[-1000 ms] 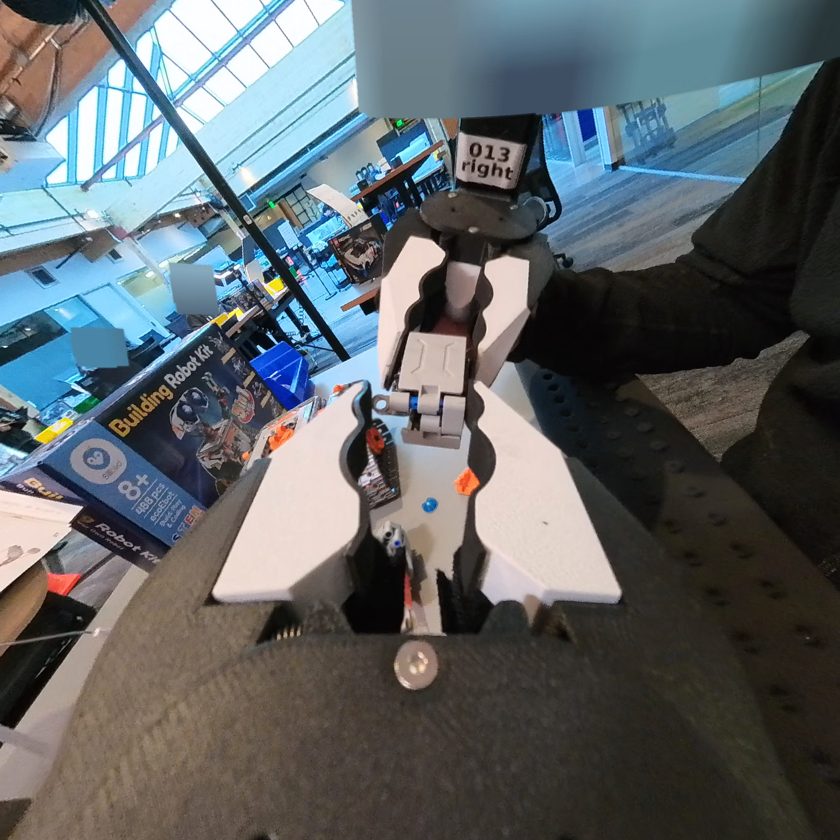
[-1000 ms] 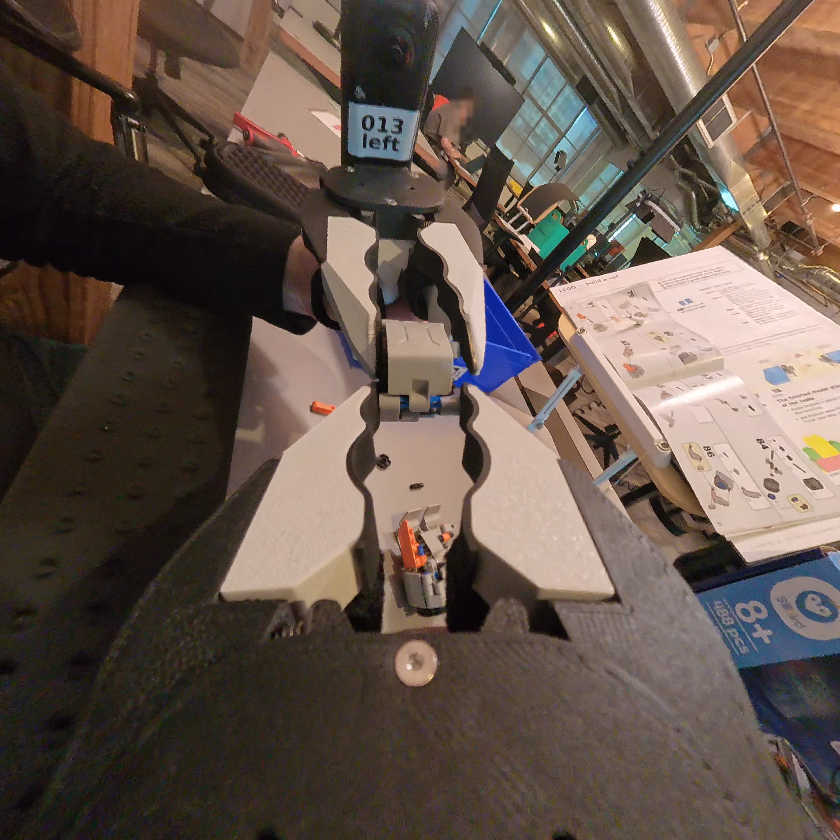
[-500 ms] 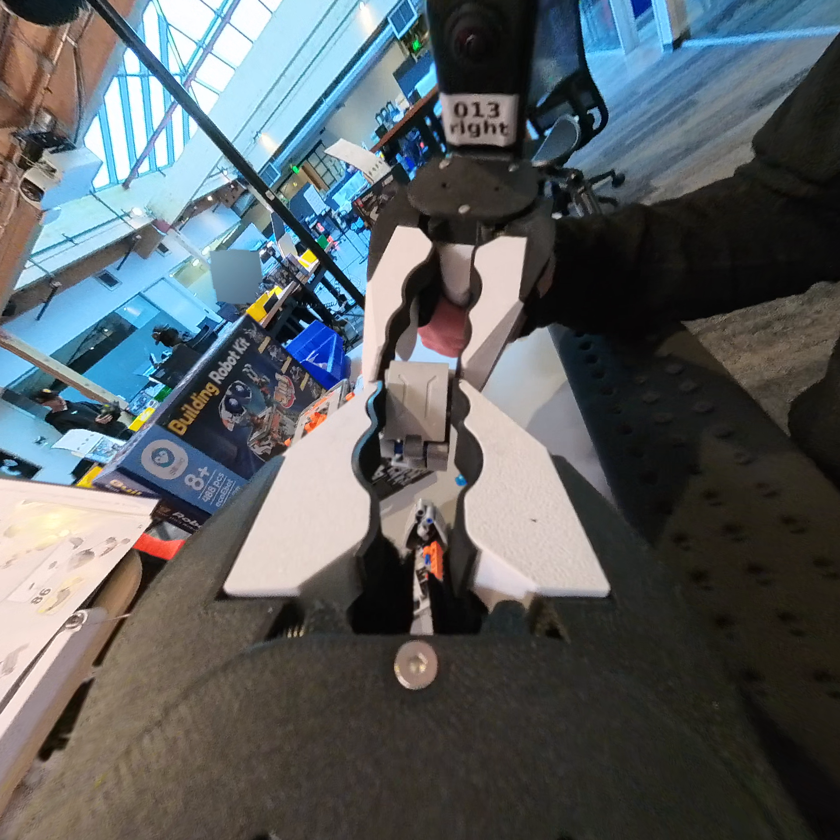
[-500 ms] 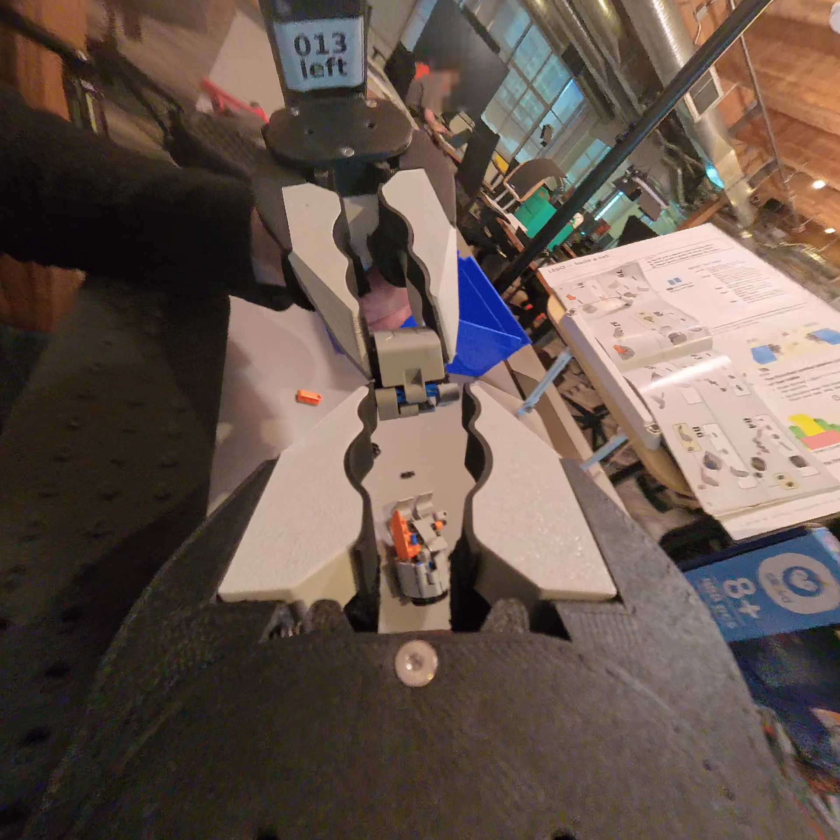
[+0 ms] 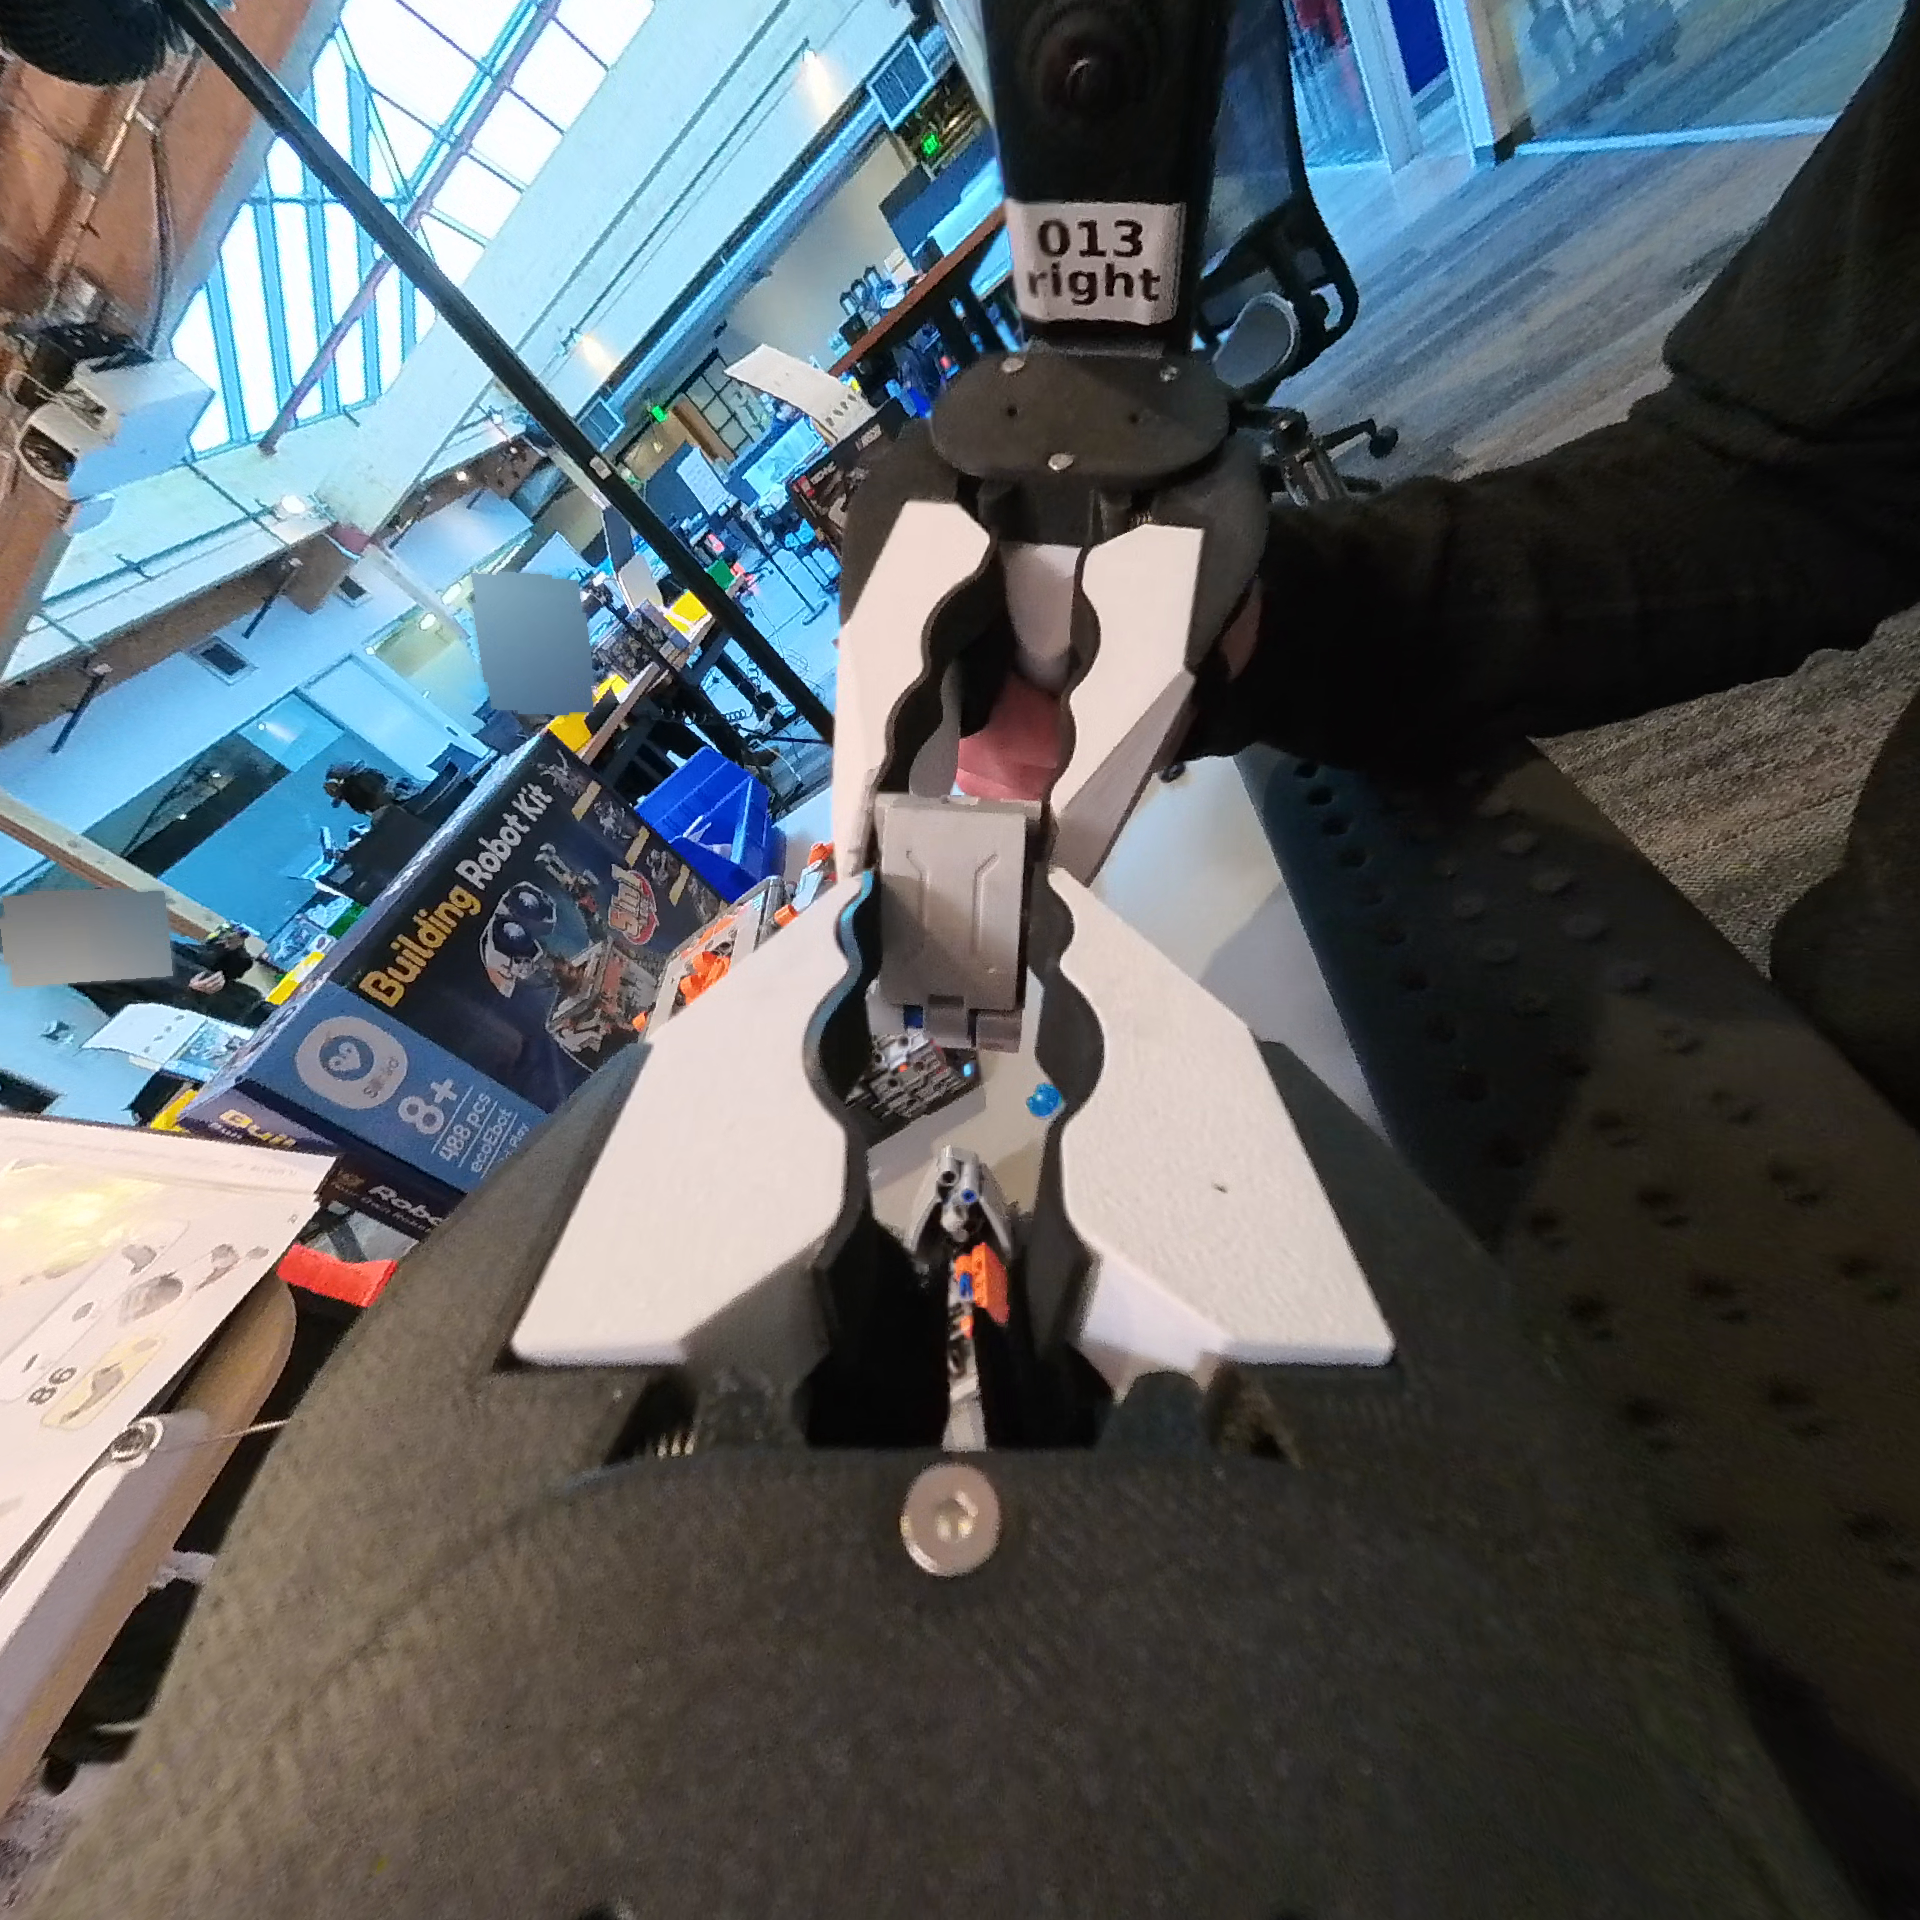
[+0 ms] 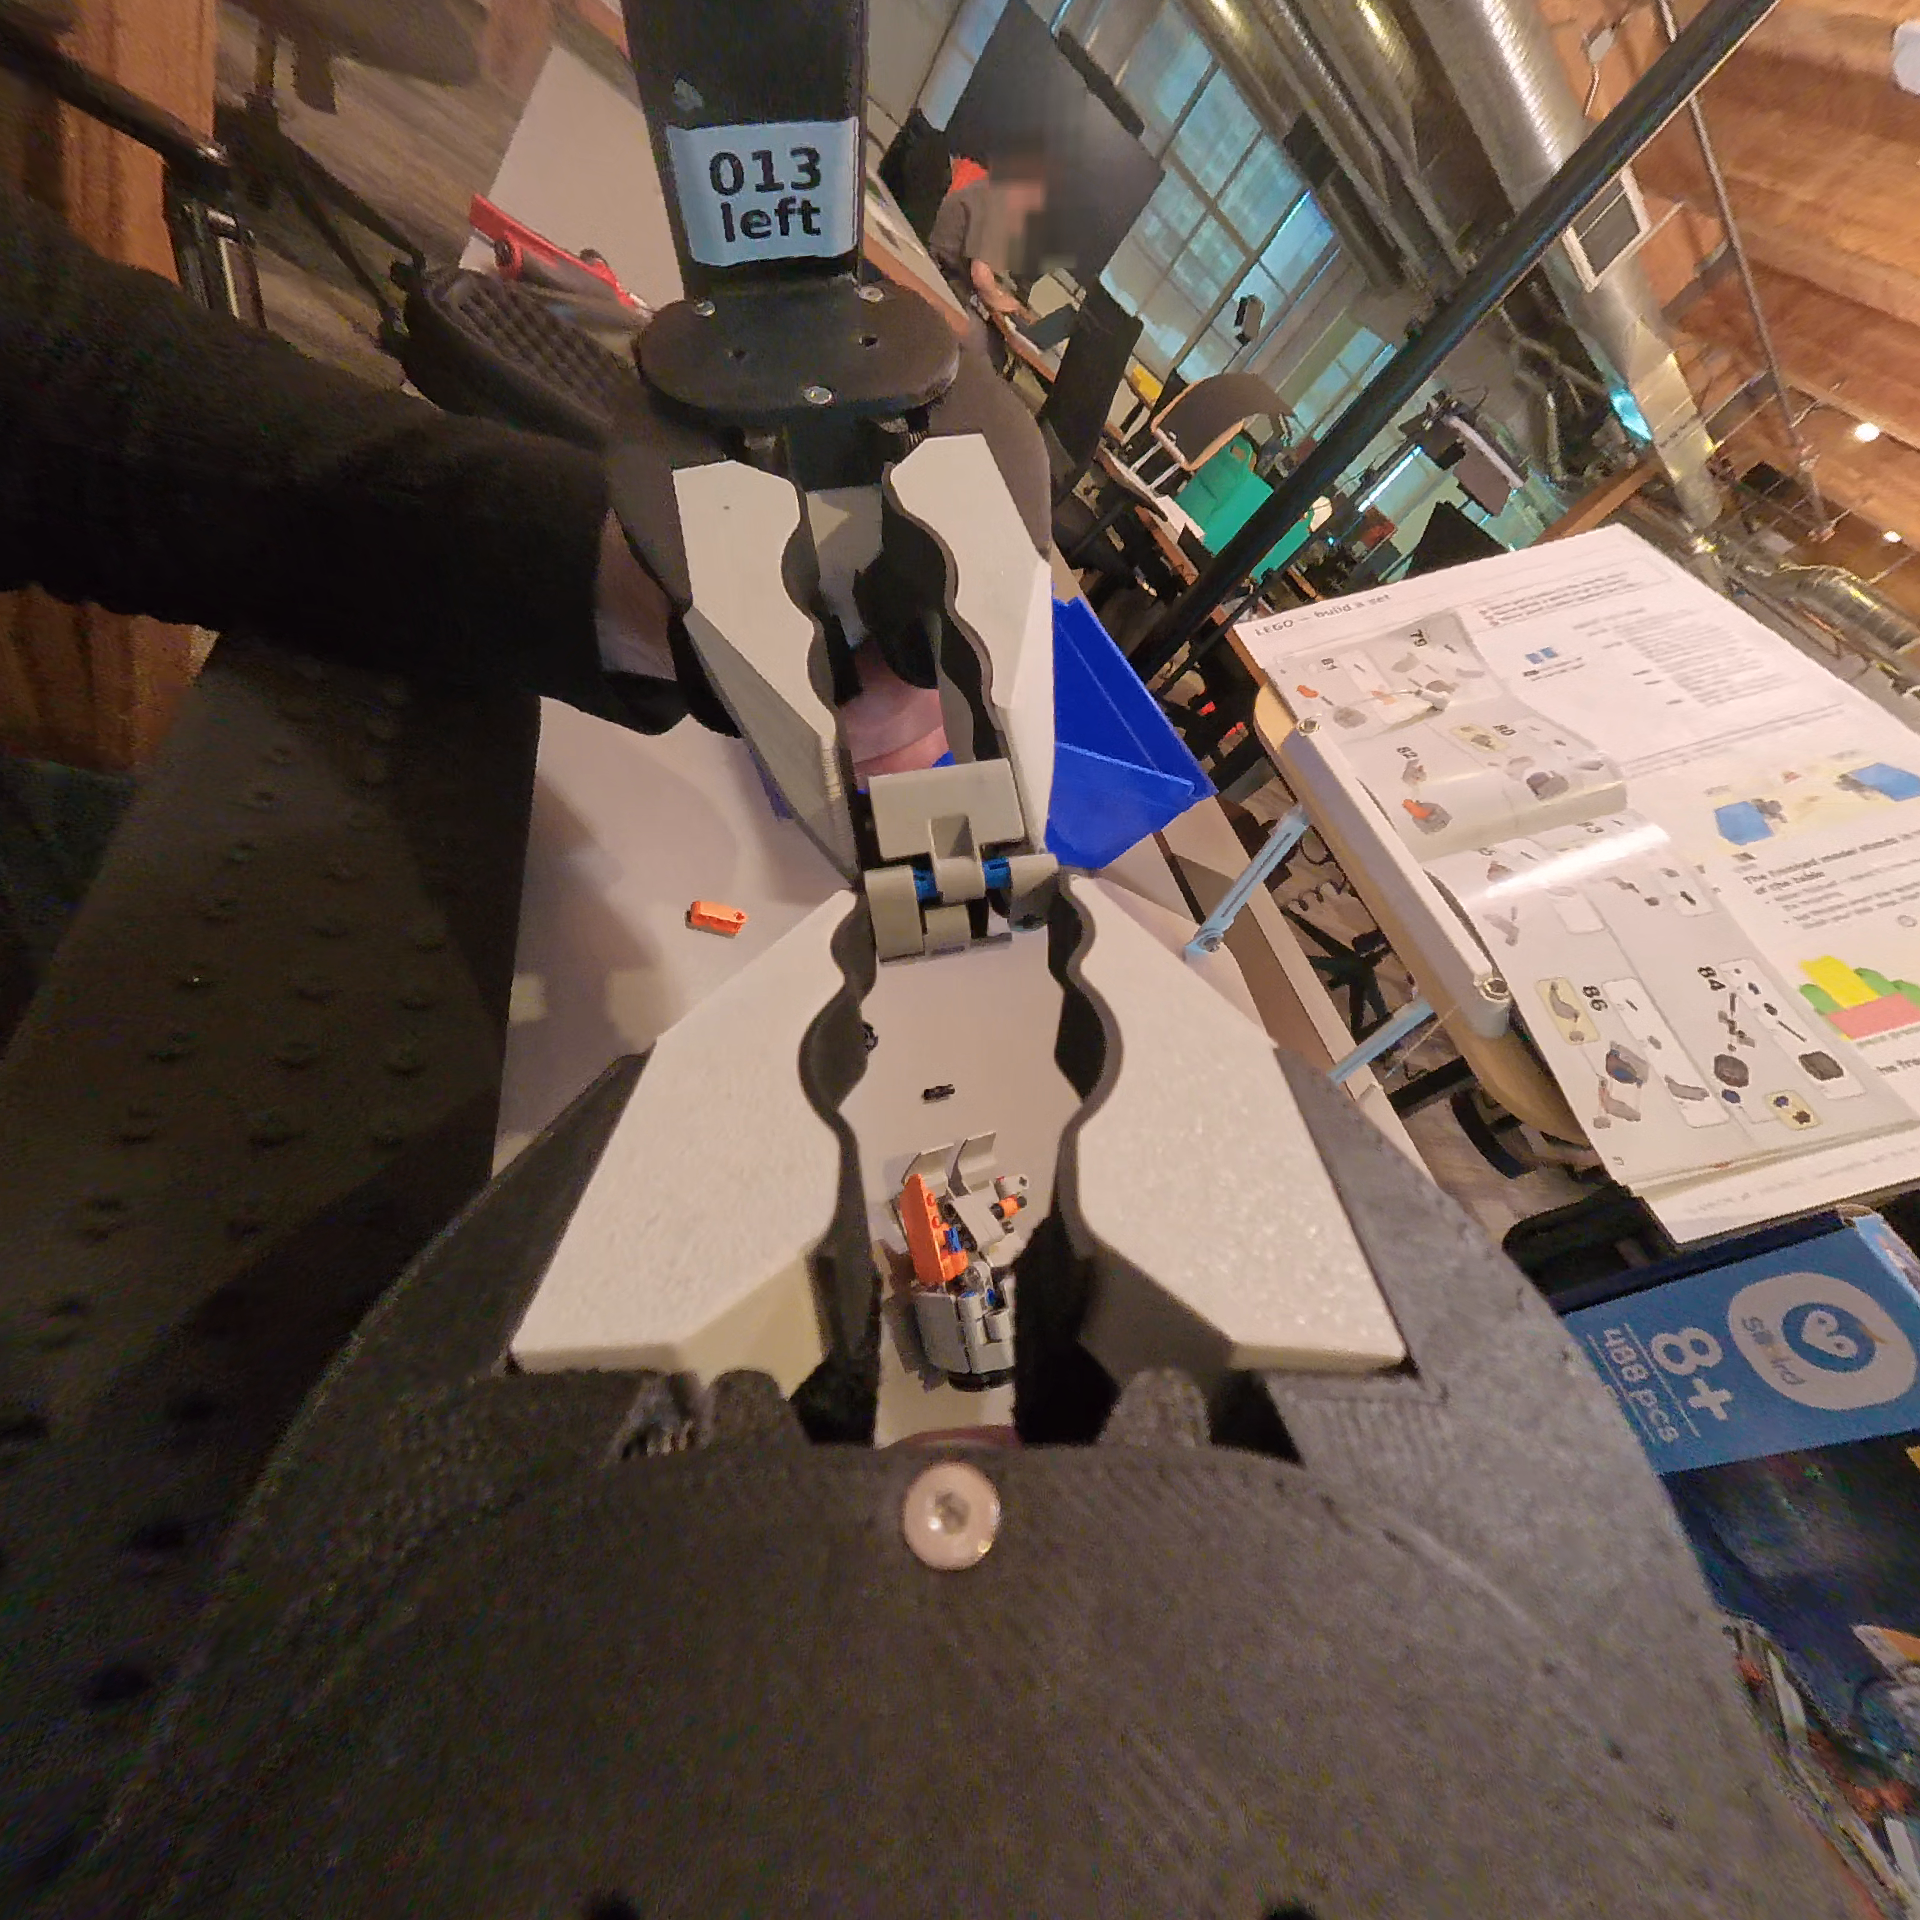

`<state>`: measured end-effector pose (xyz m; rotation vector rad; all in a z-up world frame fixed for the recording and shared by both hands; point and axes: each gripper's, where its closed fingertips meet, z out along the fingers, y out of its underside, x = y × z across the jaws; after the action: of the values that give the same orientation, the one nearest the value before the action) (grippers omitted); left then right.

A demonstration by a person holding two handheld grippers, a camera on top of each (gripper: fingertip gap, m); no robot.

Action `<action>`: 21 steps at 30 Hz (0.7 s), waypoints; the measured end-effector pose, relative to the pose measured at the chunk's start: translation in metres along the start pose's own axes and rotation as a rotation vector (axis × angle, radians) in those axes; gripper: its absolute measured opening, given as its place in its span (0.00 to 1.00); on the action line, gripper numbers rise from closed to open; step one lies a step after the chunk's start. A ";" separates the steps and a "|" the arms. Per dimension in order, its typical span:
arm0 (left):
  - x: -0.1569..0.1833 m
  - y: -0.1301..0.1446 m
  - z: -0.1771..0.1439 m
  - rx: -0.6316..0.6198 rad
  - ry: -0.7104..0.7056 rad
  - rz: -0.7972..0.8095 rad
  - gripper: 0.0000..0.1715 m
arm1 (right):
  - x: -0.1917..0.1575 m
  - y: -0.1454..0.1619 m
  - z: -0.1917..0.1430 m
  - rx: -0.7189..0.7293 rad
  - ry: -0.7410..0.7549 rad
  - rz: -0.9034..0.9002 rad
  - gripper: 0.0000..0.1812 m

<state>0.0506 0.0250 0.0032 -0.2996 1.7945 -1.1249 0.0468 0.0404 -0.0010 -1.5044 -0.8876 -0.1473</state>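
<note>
My left gripper (image 5: 956, 896) is clamped on the flat grey plastic brick panel with a blue-pinned hinge (image 5: 951, 940). The panel is in the air at twelve o'clock from my left wrist, above the white tabletop (image 5: 1236, 925). A second ago those fingers stood wider and the panel hung just beyond their tips; now they have narrowed and the panel sits between them. My right gripper (image 6: 956, 902) comes in from the opposite side and is pressed together on the panel's other end, so both tools share the one piece and neither end is free. The two grippers have also drawn closer together than they were. Below, seen between my right fingers at six o'clock, a small grey-and-orange brick sub-assembly (image 6: 956, 1278) lies on the table, apart from both tools. A loose little orange connector (image 6: 717, 915) rests at ten o'clock from my right tips. The blue plastic parts bin (image 6: 1117, 769) stands at one o'clock, and the open paper instruction booklet (image 6: 1621, 831) at two o'clock. The dark blue cardboard kit box (image 5: 468, 997) is at nine o'clock from my left wrist.
</note>
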 end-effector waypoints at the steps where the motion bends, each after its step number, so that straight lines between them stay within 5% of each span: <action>1: 0.000 0.002 0.001 -0.019 -0.004 0.010 0.15 | 0.000 0.002 0.000 -0.014 0.000 -0.004 0.17; 7: -0.002 0.014 0.004 -0.092 -0.015 0.014 0.15 | 0.003 0.015 0.003 -0.080 0.012 -0.024 0.17; 10: -0.001 0.011 0.004 -0.104 -0.032 0.052 0.23 | 0.004 0.021 0.005 -0.123 0.032 -0.056 0.17; 21: 0.001 0.023 0.004 -0.249 -0.074 0.153 0.13 | -0.001 0.026 0.011 -0.183 0.070 -0.151 0.16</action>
<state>0.0594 0.0341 -0.0161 -0.3398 1.8590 -0.7746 0.0572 0.0533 -0.0244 -1.5900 -0.9514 -0.3981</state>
